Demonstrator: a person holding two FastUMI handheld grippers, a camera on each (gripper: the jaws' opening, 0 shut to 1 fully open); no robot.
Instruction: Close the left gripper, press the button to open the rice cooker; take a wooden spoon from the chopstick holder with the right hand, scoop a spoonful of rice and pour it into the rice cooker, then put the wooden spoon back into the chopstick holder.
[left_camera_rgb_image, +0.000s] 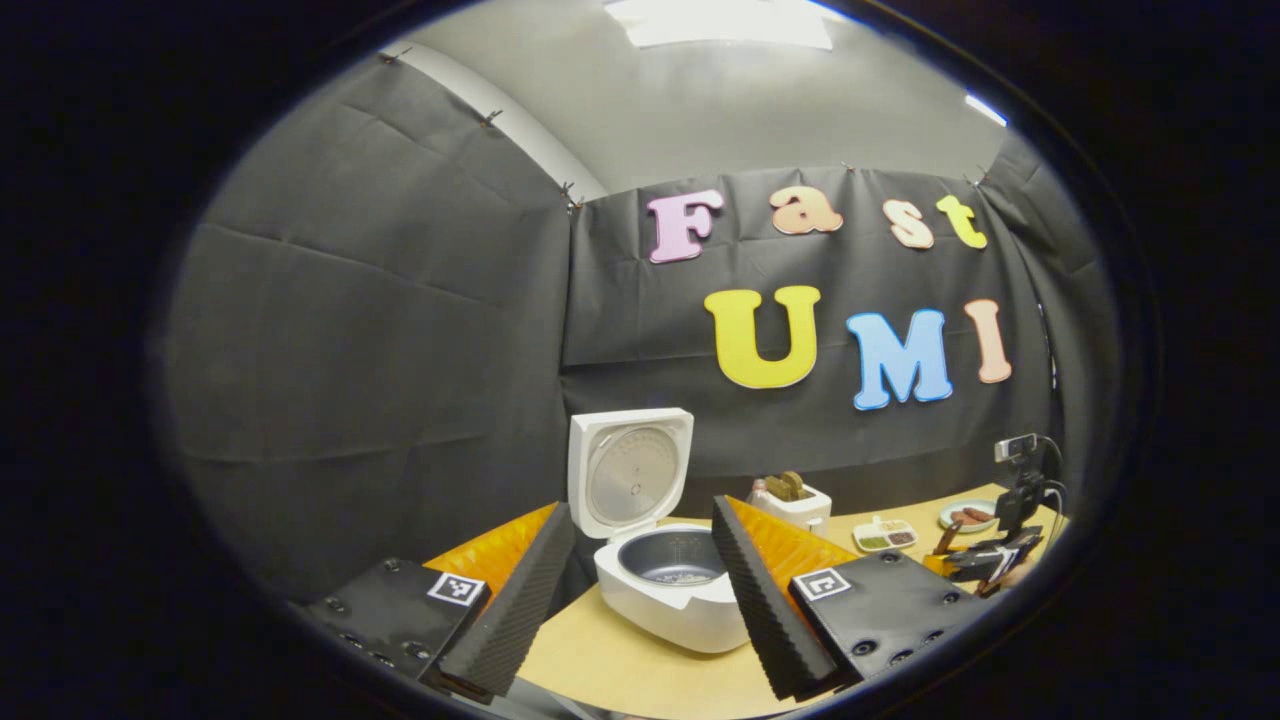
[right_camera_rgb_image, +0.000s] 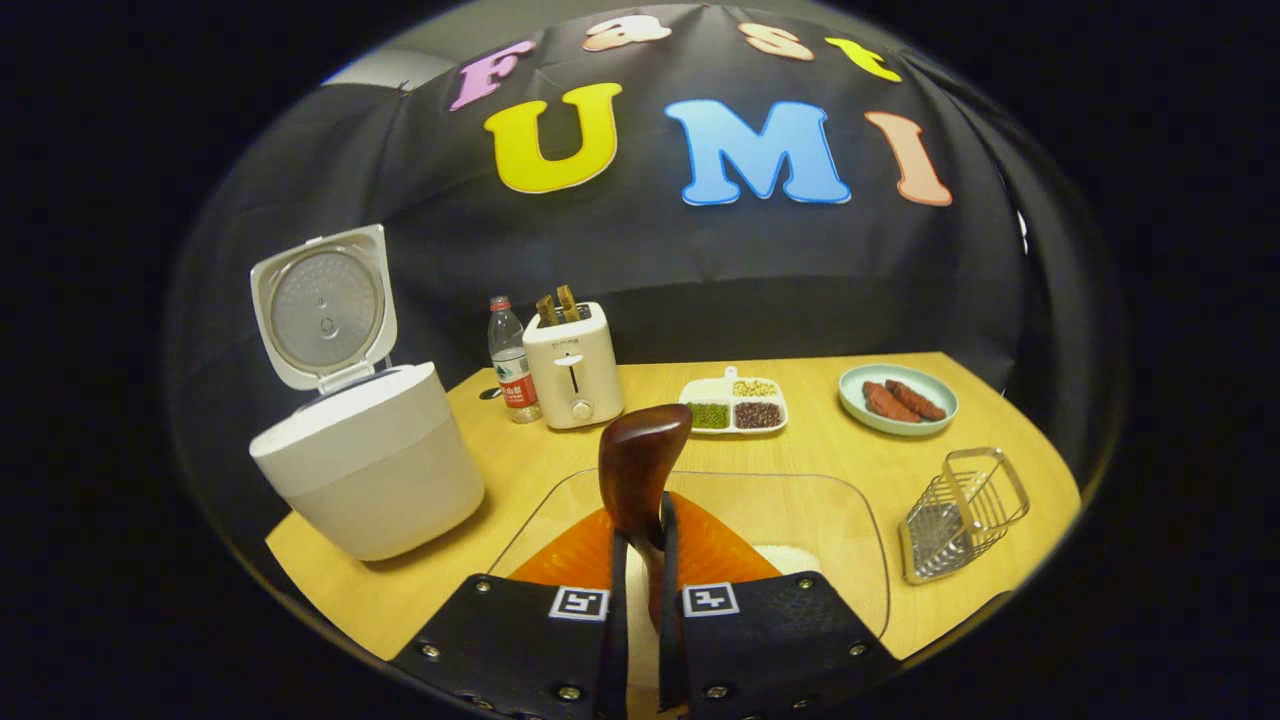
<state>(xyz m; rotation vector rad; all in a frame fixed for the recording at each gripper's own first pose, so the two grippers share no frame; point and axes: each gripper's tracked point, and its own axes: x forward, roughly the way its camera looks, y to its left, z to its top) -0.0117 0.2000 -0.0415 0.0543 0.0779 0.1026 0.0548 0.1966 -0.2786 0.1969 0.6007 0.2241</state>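
Right gripper view: my right tool (right_camera_rgb_image: 640, 545) pinches the wooden spoon (right_camera_rgb_image: 640, 465), bowl pointing ahead over the clear rice tray (right_camera_rgb_image: 850, 520), with the open rice cooker (right_camera_rgb_image: 370, 465) up-left.

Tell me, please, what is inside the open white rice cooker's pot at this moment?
In the left gripper view, the open white rice cooker holds a dark grey inner pot with a thin scatter of pale grains on its bottom. The near rim and the left gripper's finger cover the front part.
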